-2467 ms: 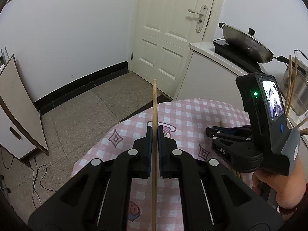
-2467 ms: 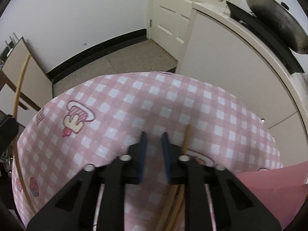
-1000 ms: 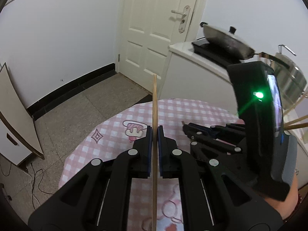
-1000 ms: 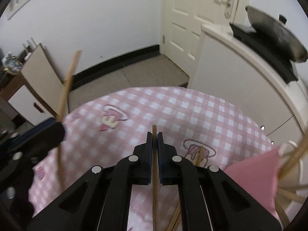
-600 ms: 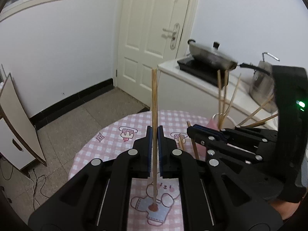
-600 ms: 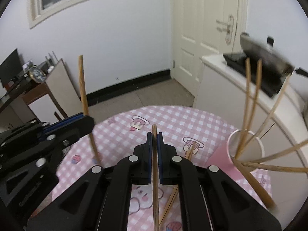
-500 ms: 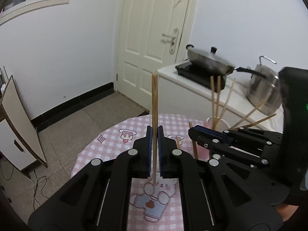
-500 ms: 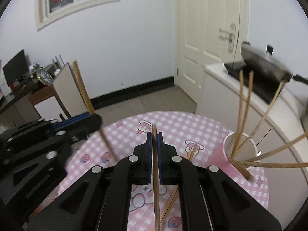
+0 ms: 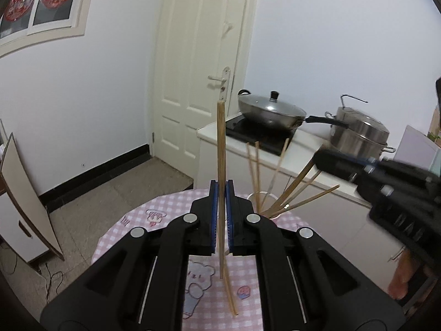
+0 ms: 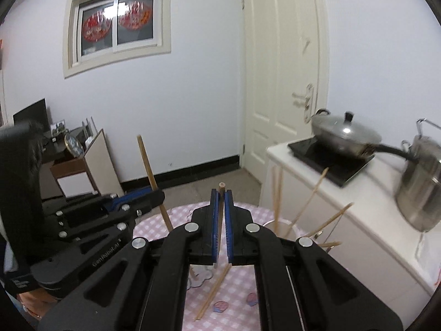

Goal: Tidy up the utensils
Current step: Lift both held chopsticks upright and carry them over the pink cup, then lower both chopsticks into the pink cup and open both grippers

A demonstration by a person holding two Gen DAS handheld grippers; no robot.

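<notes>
- White walls, a cream door (image 9: 198, 82) and a pink checked worktop (image 9: 137, 223) make up the room.
- Left gripper (image 9: 222, 215): fingers (image 9: 213, 215) clamped on an upright chopstick (image 9: 221, 165) that rises well above them, its lower end hanging over the worktop.
- Right gripper (image 10: 220, 223): fingers (image 10: 228, 220) closed on a second chopstick (image 10: 221, 190), whose tip shows just above them.
- Loose chopstick pair (image 10: 212, 295) lies on the worktop below the grippers.
- Pink cup (image 10: 284, 227) stands at the right of the worktop, holding several chopsticks that fan outward.
- Lidded wok (image 9: 271, 110) and steel pot (image 9: 358, 135) sit on the white counter beyond.
</notes>
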